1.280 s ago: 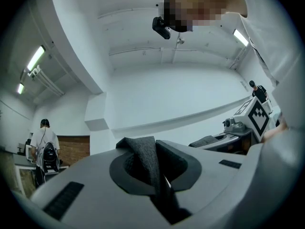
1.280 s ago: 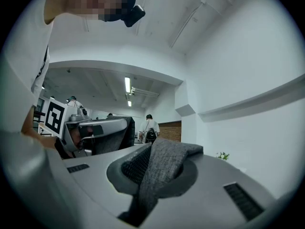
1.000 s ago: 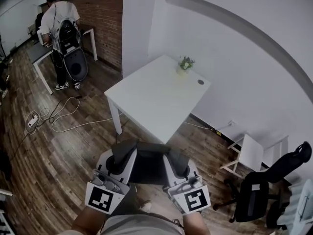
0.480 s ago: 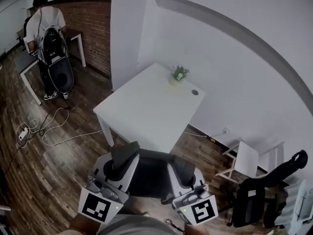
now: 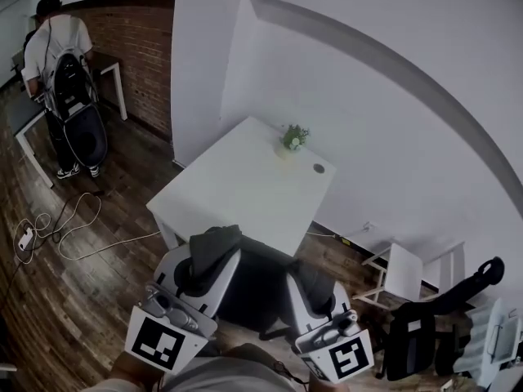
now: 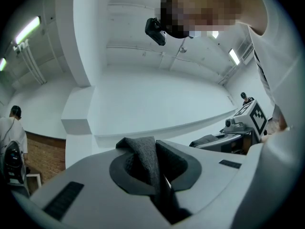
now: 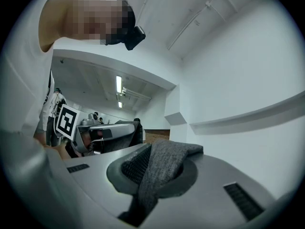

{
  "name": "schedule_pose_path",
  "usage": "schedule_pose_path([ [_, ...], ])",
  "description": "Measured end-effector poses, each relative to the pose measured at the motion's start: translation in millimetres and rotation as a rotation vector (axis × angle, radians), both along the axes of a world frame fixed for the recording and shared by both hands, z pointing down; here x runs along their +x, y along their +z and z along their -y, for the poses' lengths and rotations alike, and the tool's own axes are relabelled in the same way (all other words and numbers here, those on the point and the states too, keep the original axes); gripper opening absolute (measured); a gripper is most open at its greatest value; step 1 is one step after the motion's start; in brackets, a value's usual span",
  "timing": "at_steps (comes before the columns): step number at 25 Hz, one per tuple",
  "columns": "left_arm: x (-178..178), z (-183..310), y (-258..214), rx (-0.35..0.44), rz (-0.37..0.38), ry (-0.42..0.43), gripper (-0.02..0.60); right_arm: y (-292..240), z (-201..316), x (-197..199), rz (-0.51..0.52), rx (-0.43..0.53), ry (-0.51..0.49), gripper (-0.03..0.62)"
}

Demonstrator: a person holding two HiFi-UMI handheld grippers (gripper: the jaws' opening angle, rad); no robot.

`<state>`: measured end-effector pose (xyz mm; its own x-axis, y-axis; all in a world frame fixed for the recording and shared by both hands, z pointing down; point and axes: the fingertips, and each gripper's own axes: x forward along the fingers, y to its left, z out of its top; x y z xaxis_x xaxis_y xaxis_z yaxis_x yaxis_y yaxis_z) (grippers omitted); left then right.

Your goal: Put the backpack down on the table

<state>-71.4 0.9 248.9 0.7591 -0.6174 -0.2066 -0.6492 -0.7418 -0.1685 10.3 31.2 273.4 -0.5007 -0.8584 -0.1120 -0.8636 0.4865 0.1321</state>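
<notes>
Shows the backpack hanging clear of the floor, just short of the near edge of the worktop and not yet on it. Carried by two grey straps, with the left strap pinched in the left hand-held gripper and the right strap pinched in the right hand-held gripper, jaws of both pressed together on the webbing. Held so, by judgement, to keep the load level between the two sides and to leave its base free to pass over the worktop edge. Read as the carry-in step, with lowering and release yet to come.

Seen from the head view alone: the dark body of the backpack, its place against the worktop, and the bare near half of the worktop open for a landing. Toward the far right corner, a small plant and a round disc, well apart from that landing spot. Beyond the worktop, a dark chair at lower right and a cable on the floor at left.

Seen from the gripper views alone: the grip itself, with webbing folded up through each jaw notch and no gap beside it. Nothing there of the backpack's body or the worktop. Shared by the head view and the left gripper view: a person at the far left of the room.
</notes>
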Motion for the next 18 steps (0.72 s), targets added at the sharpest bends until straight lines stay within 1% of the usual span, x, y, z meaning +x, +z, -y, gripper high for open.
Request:
schedule_pose_path([
  [3, -5, 15, -9, 0.032, -0.002, 0.009, 0.049, -8, 17, -4, -0.004, 0.013, 0.013, 0.054],
  [8, -9, 37, -20, 0.045, -0.011, 0.017, 0.049, -18, 41, -5, -0.002, 0.024, 0.018, 0.054],
  [13, -2, 60, -20, 0.042, -0.028, 0.013, 0.049, -19, 62, 1, 0.000, 0.032, 0.005, 0.054],
  [18, 3, 84, -17, 0.022, -0.033, -0.010, 0.049, -21, 87, 4, -0.002, 0.036, -0.015, 0.054],
])
